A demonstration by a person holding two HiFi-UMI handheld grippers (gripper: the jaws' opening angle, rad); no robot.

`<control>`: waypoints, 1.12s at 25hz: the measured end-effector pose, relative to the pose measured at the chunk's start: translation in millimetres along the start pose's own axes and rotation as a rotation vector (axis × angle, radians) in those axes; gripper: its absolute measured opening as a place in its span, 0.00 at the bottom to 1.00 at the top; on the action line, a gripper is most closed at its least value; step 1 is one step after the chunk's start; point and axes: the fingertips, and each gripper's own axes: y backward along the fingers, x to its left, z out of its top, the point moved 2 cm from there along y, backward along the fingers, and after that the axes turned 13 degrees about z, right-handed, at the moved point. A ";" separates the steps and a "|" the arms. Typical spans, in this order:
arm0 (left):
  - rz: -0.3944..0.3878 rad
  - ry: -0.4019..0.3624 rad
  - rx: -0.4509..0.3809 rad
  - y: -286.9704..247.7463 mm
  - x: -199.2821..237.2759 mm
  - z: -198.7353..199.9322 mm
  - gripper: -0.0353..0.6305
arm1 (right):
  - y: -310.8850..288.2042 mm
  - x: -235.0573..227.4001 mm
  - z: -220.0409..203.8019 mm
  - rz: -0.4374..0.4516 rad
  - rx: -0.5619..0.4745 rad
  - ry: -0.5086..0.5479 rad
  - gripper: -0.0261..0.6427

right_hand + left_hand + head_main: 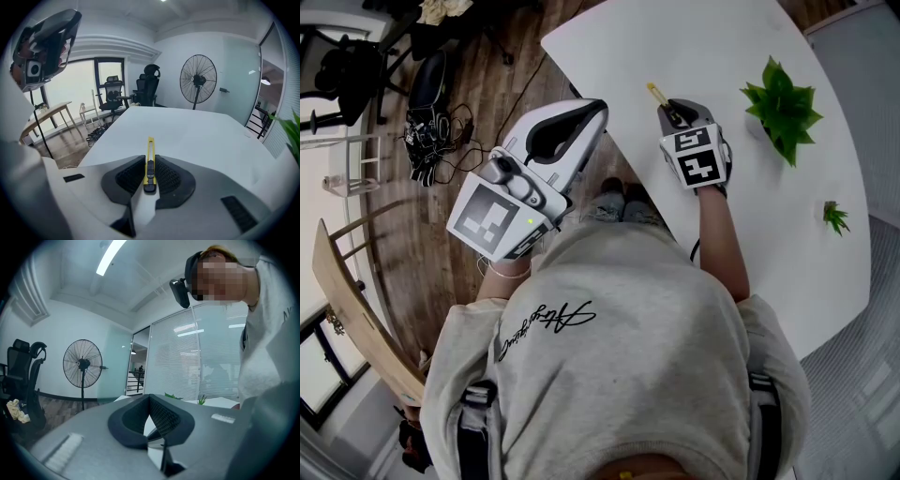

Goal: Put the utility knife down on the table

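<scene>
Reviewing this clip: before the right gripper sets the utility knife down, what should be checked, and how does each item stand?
1. Grip: utility knife clamped between the right gripper's pads: ok.
2. Landing spot: the white table ahead of the knife is bare: ok.
3. Potted plant stands well aside of the knife: ok.
4. Left gripper shut, empty, held beside the table edge: ok.
5. Blade retracted: cannot tell.
6. Gap between knife and table: cannot tell.

Utility knife: yellow body, black slider. Worktop: plain white. Plant: green leaves. Floor: brown wood-grain planks. Sweatshirt: light grey, black script.
</scene>
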 end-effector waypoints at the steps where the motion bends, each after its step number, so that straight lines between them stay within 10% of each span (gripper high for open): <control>1: -0.001 -0.001 0.000 -0.2 -0.5 0.1 0.05 | -0.3 -0.1 0.1 0.005 0.003 -0.006 0.14; 28: 0.001 -0.028 0.019 -9.7 -25.2 -6.0 0.05 | 36.3 1.9 22.3 0.057 -0.202 -0.026 0.24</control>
